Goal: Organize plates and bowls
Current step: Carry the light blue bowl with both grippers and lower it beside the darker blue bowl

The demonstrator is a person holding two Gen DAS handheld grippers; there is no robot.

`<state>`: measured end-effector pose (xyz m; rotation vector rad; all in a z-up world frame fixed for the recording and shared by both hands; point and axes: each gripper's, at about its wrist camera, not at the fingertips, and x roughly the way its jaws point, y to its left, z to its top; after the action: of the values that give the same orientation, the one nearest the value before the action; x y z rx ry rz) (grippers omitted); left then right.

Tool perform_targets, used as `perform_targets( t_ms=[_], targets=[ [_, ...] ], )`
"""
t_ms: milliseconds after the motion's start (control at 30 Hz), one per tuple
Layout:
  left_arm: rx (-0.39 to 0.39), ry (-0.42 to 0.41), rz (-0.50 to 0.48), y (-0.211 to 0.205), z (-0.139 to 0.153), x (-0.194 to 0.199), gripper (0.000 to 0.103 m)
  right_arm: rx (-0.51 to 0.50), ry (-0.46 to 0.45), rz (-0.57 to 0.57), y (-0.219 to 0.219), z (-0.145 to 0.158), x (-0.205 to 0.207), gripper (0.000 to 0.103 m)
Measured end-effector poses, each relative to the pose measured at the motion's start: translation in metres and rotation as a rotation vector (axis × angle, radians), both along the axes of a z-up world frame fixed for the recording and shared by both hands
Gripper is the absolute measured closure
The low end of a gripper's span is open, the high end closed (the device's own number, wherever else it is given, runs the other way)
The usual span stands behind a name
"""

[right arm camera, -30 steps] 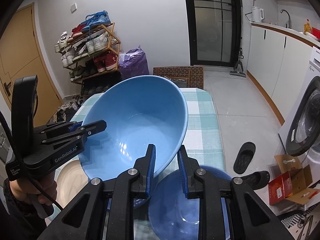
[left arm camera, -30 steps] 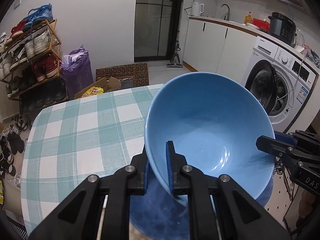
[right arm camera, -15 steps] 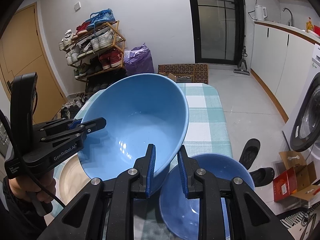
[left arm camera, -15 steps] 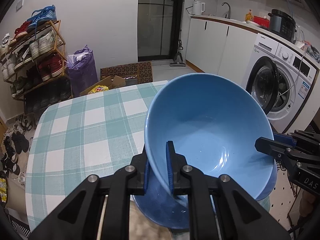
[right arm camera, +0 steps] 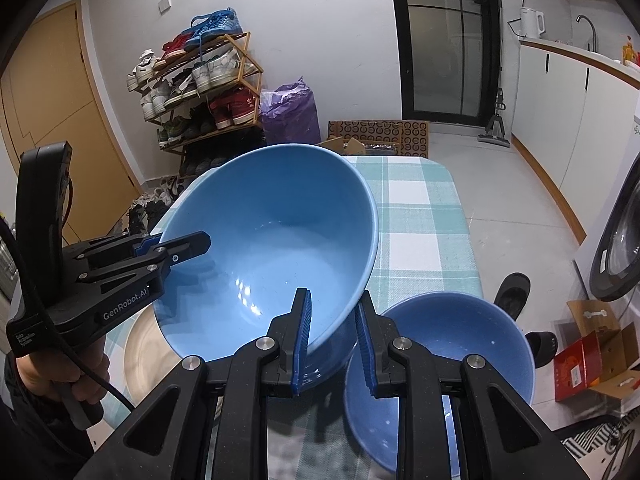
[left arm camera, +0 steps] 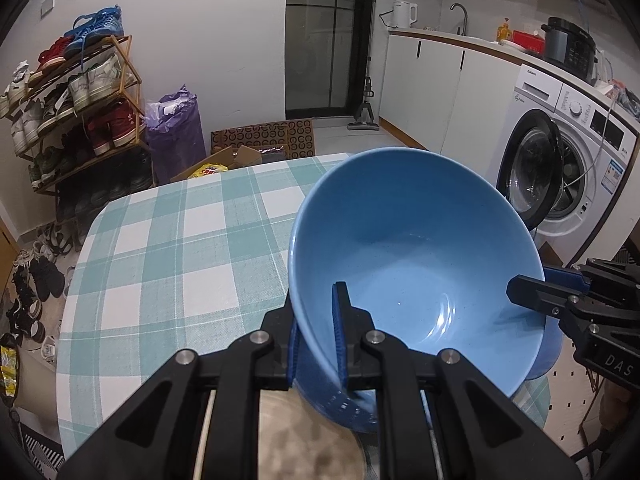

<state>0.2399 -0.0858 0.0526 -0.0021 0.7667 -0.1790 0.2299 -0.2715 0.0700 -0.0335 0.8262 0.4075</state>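
Note:
A large light-blue bowl [left arm camera: 400, 248] [right arm camera: 272, 240] hangs tilted above the table, held at two opposite spots on its rim. My left gripper [left arm camera: 316, 320] [right arm camera: 192, 244] is shut on the rim nearest the left wrist view. My right gripper [right arm camera: 332, 320] [left arm camera: 528, 292] is shut on the opposite rim. A darker blue bowl [right arm camera: 440, 344] [left arm camera: 548, 344] stands on the table, below and to the right of the held one. A beige plate [right arm camera: 140, 356] [left arm camera: 304, 440] lies on the table under the large bowl's left side, partly hidden by it.
The table [left arm camera: 180, 248] has a green-and-white checked cloth with rounded far corners. A washing machine [left arm camera: 560, 168] stands to the right, a shoe rack [right arm camera: 200, 92] at the back left. Slippers [right arm camera: 512, 292] and cardboard boxes [right arm camera: 592, 356] lie on the floor by the table's right edge.
Both grippers have carried the large bowl to the left and slightly down. The darker bowl now shows more to its right, and the beige plate has come into the left wrist view.

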Motion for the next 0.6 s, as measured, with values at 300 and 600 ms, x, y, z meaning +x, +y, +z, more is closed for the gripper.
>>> perform_targets(
  t_ms=[300, 600],
  targets=[
    [0.006, 0.023, -0.002, 0.003, -0.013, -0.002, 0.091, -0.003, 0.028, 0.008, 0.004, -0.016, 0.000, 0.081],
    [0.004, 0.048, 0.000, 0.005, -0.027, -0.002, 0.091, -0.019, 0.054, 0.015, 0.006, -0.029, 0.002, 0.081]
  ],
)
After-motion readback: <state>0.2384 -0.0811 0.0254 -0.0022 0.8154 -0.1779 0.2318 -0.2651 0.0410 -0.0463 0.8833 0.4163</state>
